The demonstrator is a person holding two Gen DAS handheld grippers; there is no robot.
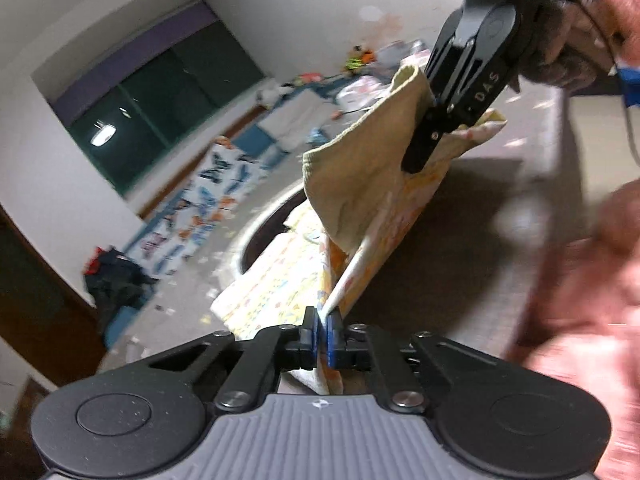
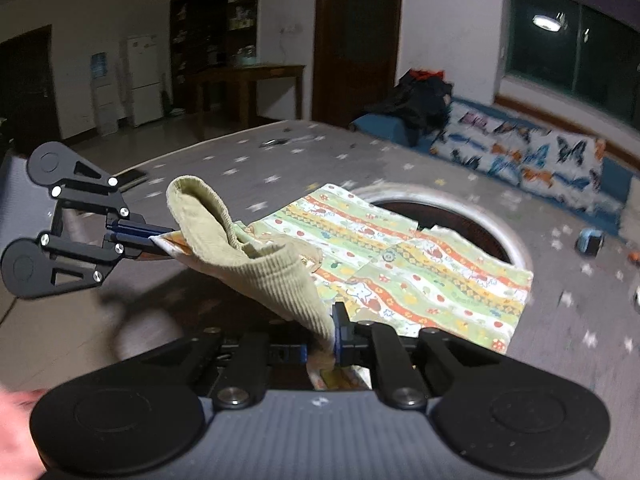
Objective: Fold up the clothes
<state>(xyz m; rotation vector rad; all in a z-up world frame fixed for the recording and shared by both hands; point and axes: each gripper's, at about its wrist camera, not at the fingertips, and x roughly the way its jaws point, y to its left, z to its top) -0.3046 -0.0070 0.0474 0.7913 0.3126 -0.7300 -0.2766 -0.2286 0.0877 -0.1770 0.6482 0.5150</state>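
A small garment (image 2: 400, 268) with green, orange and white patterned stripes and an olive ribbed collar (image 2: 256, 256) lies partly on the grey star-print surface (image 2: 240, 160). My left gripper (image 1: 322, 322) is shut on the garment's edge (image 1: 360, 256); it also shows in the right wrist view (image 2: 160, 236) at the left. My right gripper (image 2: 334, 334) is shut on the ribbed collar end; it shows in the left wrist view (image 1: 420, 160) at the upper right. Both hold the collar end lifted above the surface.
A round dark opening with a pale rim (image 2: 452, 216) sits under the garment's far side. A butterfly-print cushion (image 2: 520, 156) and dark clothes pile (image 2: 420, 96) lie along the wall. A wooden table (image 2: 248, 80) stands far back. My pink sleeve (image 1: 580, 300) is at the right.
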